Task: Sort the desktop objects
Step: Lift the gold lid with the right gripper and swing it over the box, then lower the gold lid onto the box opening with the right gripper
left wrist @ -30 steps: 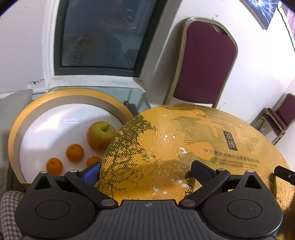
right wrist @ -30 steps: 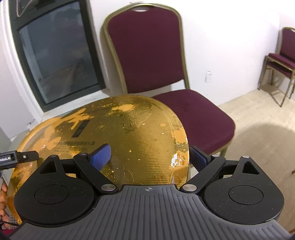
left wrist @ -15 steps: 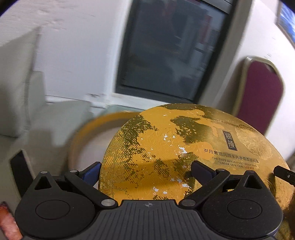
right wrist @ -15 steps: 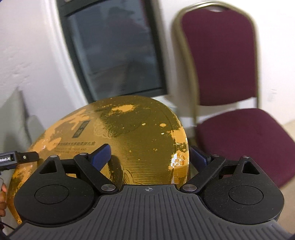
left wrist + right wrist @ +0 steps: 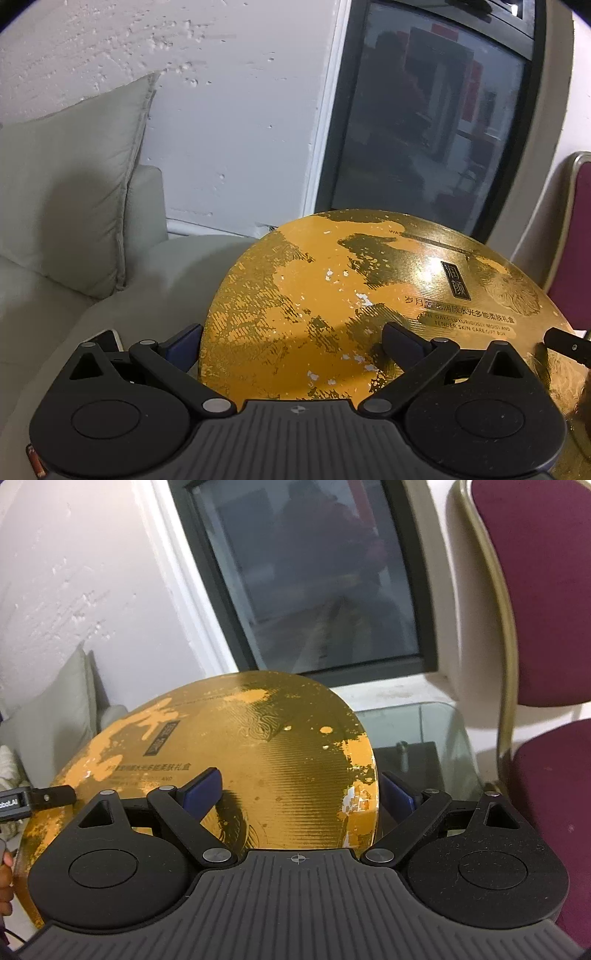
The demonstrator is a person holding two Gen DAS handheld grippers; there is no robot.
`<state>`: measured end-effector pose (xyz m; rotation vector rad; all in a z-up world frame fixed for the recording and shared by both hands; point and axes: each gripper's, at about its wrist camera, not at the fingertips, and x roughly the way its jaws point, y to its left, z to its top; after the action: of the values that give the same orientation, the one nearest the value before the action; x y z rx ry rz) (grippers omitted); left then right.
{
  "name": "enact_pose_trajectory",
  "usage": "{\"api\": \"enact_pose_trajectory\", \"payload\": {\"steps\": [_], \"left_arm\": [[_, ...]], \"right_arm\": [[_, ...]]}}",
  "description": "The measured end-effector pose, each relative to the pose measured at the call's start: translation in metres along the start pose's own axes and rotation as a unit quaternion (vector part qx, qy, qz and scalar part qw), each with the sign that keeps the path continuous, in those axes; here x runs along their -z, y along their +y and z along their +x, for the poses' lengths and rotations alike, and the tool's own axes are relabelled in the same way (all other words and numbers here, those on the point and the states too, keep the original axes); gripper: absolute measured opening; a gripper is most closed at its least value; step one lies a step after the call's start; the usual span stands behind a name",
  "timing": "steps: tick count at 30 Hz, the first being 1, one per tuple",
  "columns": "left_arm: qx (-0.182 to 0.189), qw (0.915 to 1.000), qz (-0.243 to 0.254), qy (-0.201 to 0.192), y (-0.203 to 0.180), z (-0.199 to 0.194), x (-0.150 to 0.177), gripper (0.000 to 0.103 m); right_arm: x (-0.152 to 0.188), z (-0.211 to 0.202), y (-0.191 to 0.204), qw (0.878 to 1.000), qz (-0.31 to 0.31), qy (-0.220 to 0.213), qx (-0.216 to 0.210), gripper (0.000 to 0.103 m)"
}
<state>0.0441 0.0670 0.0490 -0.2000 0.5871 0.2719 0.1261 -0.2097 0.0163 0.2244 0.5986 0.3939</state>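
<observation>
A round golden gift-box lid (image 5: 332,295) with dark patches and printed text is held up between both grippers. My left gripper (image 5: 293,341) is shut on its left edge: one blue finger (image 5: 183,341) sits outside the rim, the other lies on the lid's face. My right gripper (image 5: 299,790) is shut on the lid's (image 5: 258,746) right edge in the same way. The tip of the other gripper (image 5: 565,343) shows at the lid's far side. The box base is out of view.
A pale sofa with a cushion (image 5: 74,177) and a rounded arm (image 5: 155,280) lies to the left; a phone (image 5: 110,338) rests on it. A dark window (image 5: 314,579) is ahead. A glass table corner (image 5: 424,731) and a maroon chair (image 5: 546,627) are on the right.
Both grippers have swung left with the lid in their grip. The gold tray with the fruit has dropped out of view, and the sofa has come into view.
</observation>
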Motion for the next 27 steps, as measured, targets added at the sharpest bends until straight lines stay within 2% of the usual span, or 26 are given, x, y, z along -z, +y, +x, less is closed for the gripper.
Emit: {"api": "enact_pose_trajectory", "payload": {"steps": [8, 14, 27], "left_arm": [[-0.013, 0.9998, -0.002, -0.018, 0.002, 0.023, -0.009, 0.100], [-0.009, 0.9999, -0.010, 0.002, 0.007, 0.046, 0.001, 0.100], [-0.008, 0.9996, 0.010, 0.026, 0.006, 0.074, 0.015, 0.100]], "right_arm": [[-0.012, 0.033, -0.006, 1.000, -0.006, -0.006, -0.014, 0.092], [-0.002, 0.051, -0.011, 1.000, -0.005, 0.010, -0.005, 0.092], [0.021, 0.070, -0.030, 0.999, 0.020, 0.026, 0.004, 0.092]]}}
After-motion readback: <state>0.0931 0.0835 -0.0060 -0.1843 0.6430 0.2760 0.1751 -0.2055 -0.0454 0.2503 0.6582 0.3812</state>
